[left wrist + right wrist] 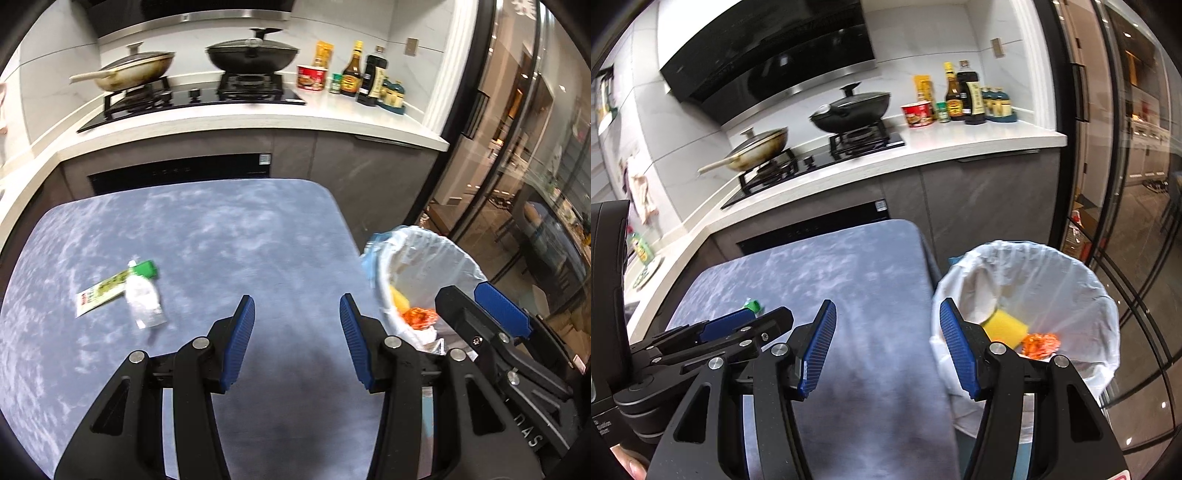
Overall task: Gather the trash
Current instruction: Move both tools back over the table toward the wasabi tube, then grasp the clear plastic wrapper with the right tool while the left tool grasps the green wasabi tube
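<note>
left hand-held gripper (297, 341): jaws spread wide, nothing between the blue pads, hanging over the near-middle of the blue worktop (221, 236). Plenty of bare cloth right ahead of it.

right hand-held gripper (886, 349): also wide and holding nothing. It straddles the worktop's right edge, so the left finger sits over the cloth and the right finger over the bin's rim.

trash still out: a green-and-white wrapper (114, 286) and a crumpled clear plastic bag (142, 301) lie touching each other on the left side of the worktop, well apart from the bin. In the right wrist view only the green tip shows, behind the other gripper.

bin (424, 258): white liner, stands just off the worktop's right edge, lower than the top. A yellow sponge (1004, 325) and an orange crumpled wrapper (1039, 343) are already inside.

edges: worktop's far corners are rounded; the far edge stops just short of the grey cabinet fronts. Middle and far stretch of the cloth is open.

room: kitchen counter (332, 114) behind with a gas hob, a cream pan (136, 72) and a black lidded wok (253, 53), plus a red noodle cup (311, 76) and sauce bottles (364, 75) at the right end. Dark glass doors run down the right side.
</note>
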A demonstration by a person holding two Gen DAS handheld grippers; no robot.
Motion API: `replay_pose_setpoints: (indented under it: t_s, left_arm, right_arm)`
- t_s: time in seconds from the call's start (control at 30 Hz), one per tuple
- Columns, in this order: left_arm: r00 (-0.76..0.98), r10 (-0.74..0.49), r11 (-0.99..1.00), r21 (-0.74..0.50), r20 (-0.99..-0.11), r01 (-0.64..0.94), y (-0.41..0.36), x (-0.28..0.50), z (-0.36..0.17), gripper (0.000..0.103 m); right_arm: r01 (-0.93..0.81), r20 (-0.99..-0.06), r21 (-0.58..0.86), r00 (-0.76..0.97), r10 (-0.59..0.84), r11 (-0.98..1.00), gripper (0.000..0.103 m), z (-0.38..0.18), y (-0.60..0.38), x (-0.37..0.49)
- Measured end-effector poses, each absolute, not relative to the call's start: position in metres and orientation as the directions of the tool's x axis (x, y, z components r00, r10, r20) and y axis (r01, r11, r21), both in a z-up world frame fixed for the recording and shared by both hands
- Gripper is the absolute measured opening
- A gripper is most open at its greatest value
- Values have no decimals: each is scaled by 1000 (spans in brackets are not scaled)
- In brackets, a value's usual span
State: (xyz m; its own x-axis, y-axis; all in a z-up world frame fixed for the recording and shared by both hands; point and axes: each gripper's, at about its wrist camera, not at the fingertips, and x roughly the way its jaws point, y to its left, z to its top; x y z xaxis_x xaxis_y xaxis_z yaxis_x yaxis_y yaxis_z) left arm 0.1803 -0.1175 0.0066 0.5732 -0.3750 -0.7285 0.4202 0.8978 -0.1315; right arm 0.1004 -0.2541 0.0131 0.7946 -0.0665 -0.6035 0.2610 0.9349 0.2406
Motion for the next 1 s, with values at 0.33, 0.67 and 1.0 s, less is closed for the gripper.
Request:
replay_pose_setpoints:
  t_s: [0.33,0.67,1.0]
  left_arm:
    - [607,-277,955,-146,-745,257,-26,194,-13,56]
    - [609,-173,985,-141,-774,100,61,210,-37,56]
    - [606,-139,990,-131,-783,58,97,228,-50,56]
  right_arm:
    - [171,-635,216,772,5,961,57,2,-201,127]
    - [72,-673,217,734,96,974,57,-16,-142,163]
    - [-4,-704,203,694,149,979,57,-35,-89,201]
